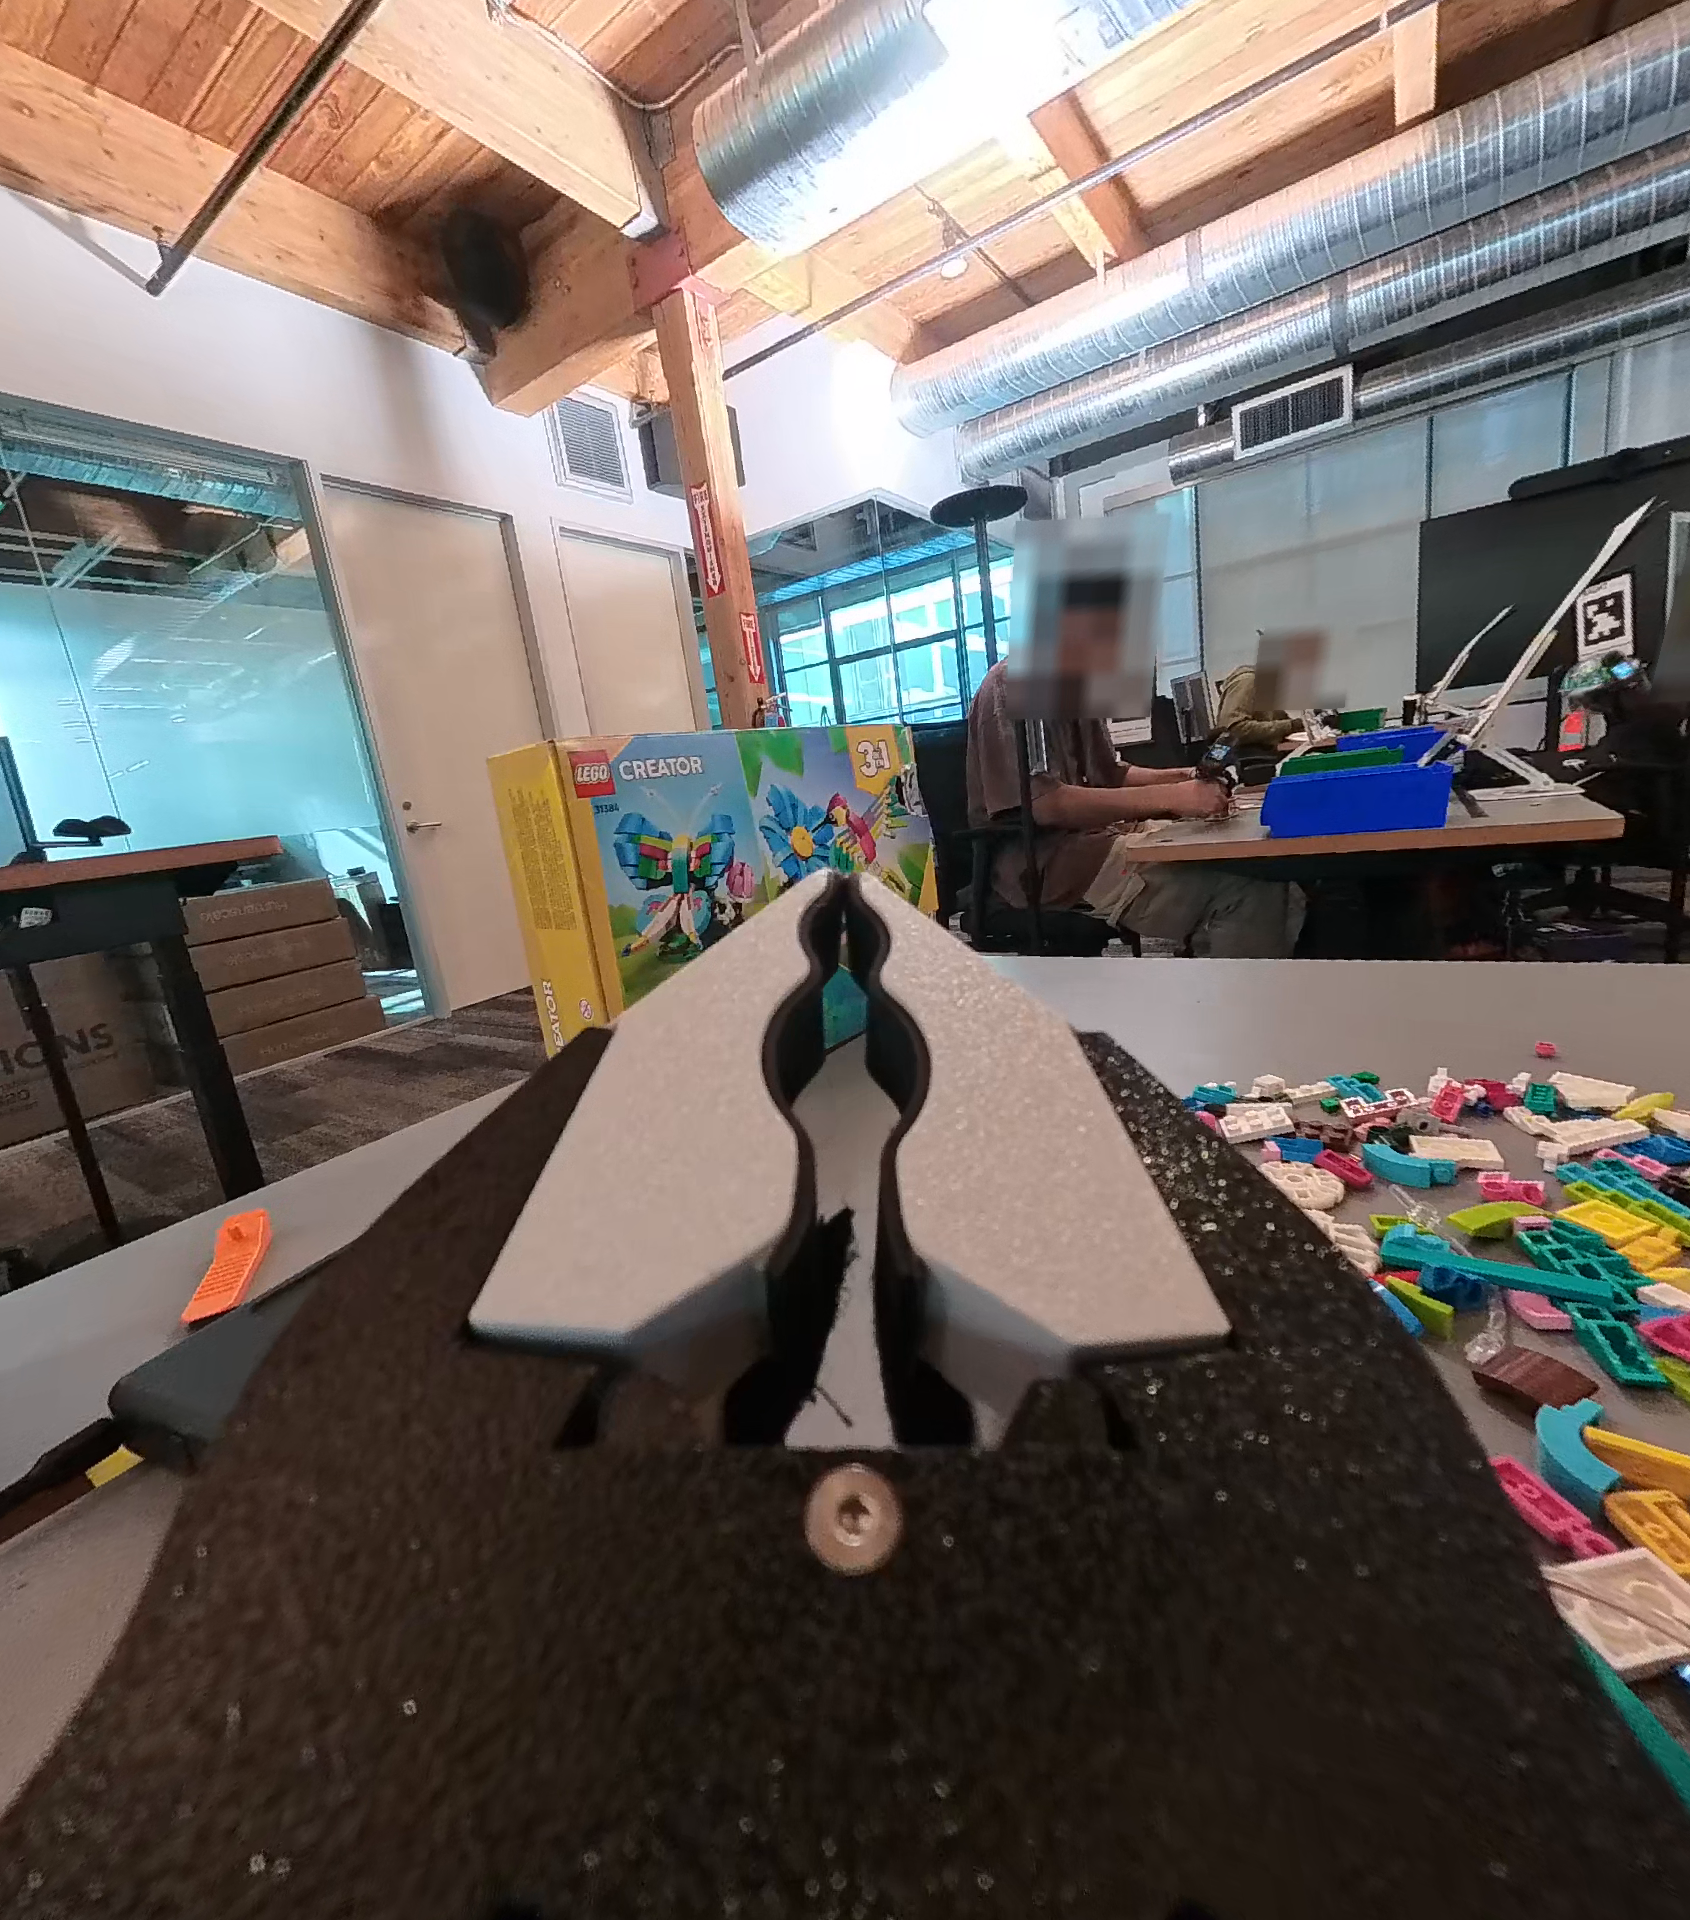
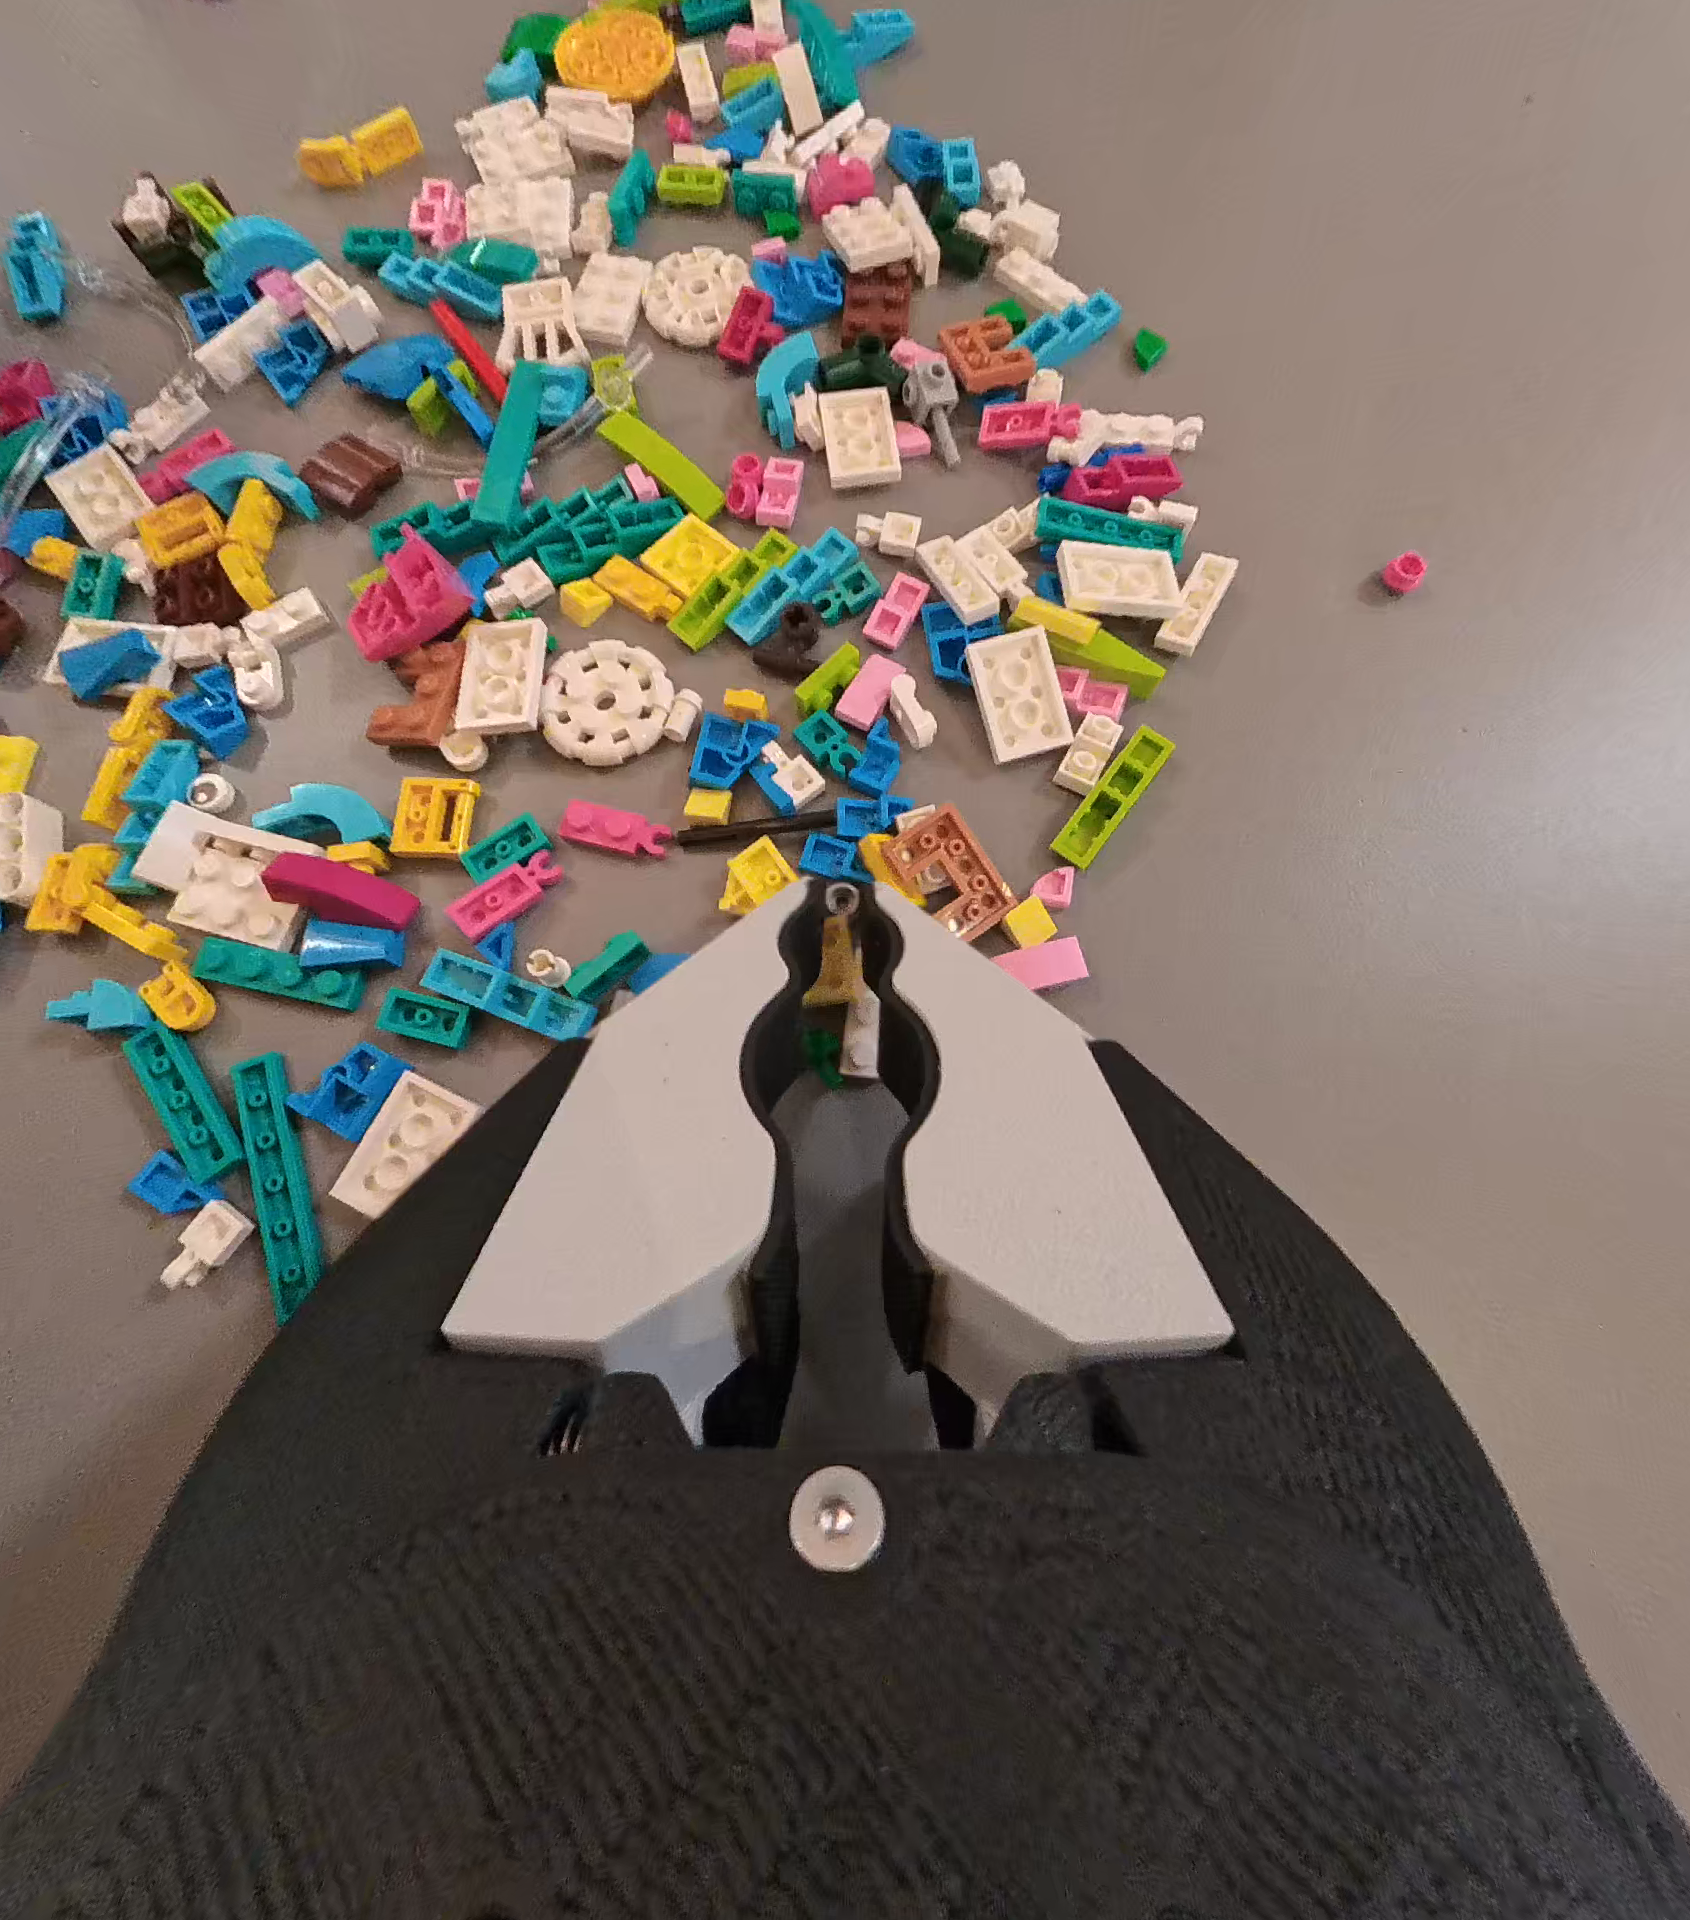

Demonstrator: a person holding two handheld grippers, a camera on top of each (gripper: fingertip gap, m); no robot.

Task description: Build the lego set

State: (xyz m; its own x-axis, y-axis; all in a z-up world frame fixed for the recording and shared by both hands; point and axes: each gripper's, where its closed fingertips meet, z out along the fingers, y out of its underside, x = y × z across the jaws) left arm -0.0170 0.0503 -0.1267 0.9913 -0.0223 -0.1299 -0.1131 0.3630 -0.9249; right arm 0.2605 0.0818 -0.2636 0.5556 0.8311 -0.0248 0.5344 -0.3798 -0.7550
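Grey fingers of the right gripper [image 2: 839, 902] pinch a small grey stud piece [image 2: 838, 896] above the colourful plastic brick pile [image 2: 612, 540] at upper left; left gripper [image 1: 843, 878] fingers together, empty, farther off.

Ahead and left of the right gripper's [image 2: 839, 896] fingertips, the loose brick pile [image 2: 550, 499] crowds the grey table [image 2: 1495, 935]; bare tabletop runs to their right, broken by one pink stud [image 2: 1404, 570]. Beyond the left gripper's [image 1: 841, 881] closed tips stands the set's box [image 1: 675, 873]; an orange brick separator [image 1: 226, 1264] lies left, on otherwise bare tabletop.
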